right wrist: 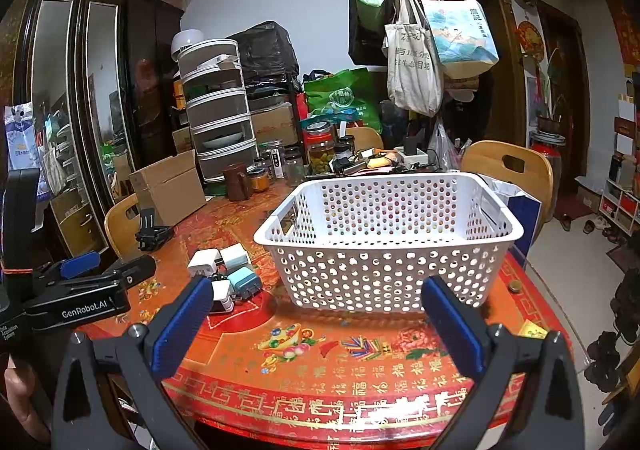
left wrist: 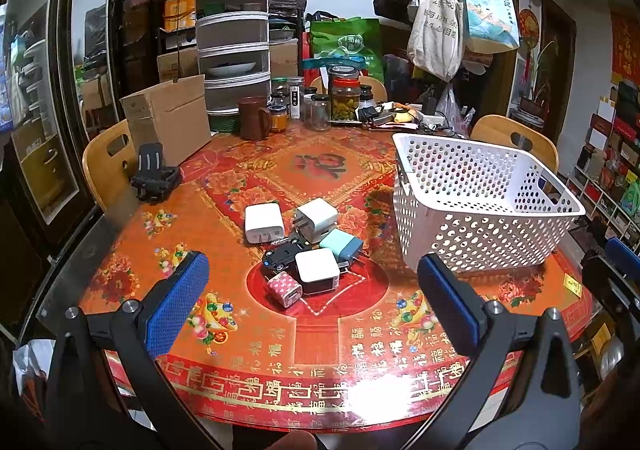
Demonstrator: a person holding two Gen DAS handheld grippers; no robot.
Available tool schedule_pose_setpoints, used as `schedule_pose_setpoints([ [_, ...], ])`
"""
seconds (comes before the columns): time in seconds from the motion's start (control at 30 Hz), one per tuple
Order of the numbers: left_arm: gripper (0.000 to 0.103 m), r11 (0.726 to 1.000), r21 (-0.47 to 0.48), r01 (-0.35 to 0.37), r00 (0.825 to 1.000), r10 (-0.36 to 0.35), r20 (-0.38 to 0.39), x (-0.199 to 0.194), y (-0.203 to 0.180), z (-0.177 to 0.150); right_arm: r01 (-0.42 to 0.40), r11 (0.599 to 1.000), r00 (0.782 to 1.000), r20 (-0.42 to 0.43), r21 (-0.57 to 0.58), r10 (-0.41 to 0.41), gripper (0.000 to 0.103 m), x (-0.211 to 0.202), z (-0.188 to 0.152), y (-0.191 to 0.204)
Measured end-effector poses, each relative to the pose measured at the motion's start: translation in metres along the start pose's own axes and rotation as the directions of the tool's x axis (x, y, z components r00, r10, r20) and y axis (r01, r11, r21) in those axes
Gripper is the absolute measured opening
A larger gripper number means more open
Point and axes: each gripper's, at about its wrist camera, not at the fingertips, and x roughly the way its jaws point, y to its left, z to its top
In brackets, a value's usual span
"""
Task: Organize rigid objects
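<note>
A pile of small chargers lies mid-table: a white one (left wrist: 264, 223), a white-green one (left wrist: 317, 219), a teal one (left wrist: 341, 245), a white-black one (left wrist: 317, 271), a pink dotted one (left wrist: 284, 289) and a black toy car (left wrist: 280, 257). The white perforated basket (left wrist: 480, 206) stands to their right and holds nothing. My left gripper (left wrist: 312, 302) is open and empty, just short of the pile. My right gripper (right wrist: 316, 326) is open and empty in front of the basket (right wrist: 384, 242). The pile (right wrist: 228, 274) shows to its left, beside the left gripper's body (right wrist: 80, 290).
A cardboard box (left wrist: 168, 122), a black clip stand (left wrist: 154, 176), a brown mug (left wrist: 254, 118), jars (left wrist: 344, 98) and a stacked food cover (left wrist: 232, 38) crowd the table's far side. Wooden chairs (left wrist: 516, 142) stand around it. A coin (right wrist: 515, 285) lies right of the basket.
</note>
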Motion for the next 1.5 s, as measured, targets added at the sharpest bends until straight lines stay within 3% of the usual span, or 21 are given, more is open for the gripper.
schedule_pose_setpoints([
  [1.5, 0.103, 1.0, 0.001, -0.001, 1.0, 0.001, -0.014, 0.0047, -0.0024, -0.0032, 0.0, 1.0, 1.0, -0.001, 0.0, 0.0, 0.103, 0.0006, -0.0013, -0.0013],
])
